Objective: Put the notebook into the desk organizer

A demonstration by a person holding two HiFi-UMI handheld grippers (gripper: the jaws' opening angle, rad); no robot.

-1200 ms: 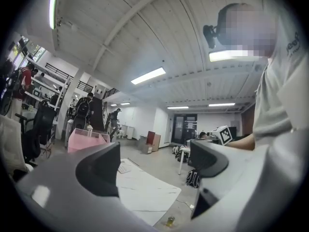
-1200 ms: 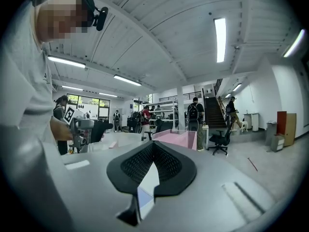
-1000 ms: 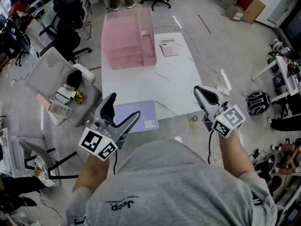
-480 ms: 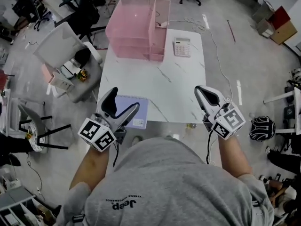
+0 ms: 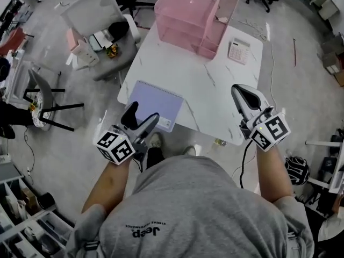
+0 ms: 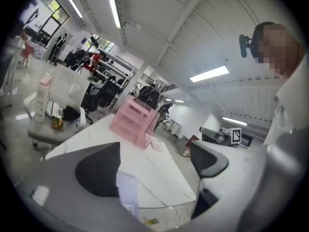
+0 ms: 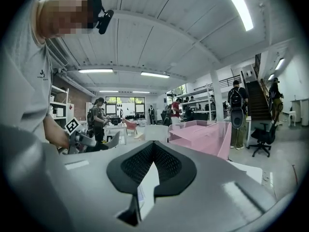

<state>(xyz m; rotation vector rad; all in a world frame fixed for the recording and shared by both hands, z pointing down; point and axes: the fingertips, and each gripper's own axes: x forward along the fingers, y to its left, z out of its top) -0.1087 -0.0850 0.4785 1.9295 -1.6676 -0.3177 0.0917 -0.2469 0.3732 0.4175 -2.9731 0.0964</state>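
White table has swung round in the head view over the last second as the person shifts stance. The notebook lies flat on the same near-left corner, well apart from the pink desk organizer at the far end. Left gripper keeps its jaws spread wide and empty at the notebook's near edge, and right gripper stays pinched together on nothing over the table's right side. My read: only the viewpoint moved and pickup hasn't started.

The only legible print is "Jeep", seen upside down on the person's grey shirt.
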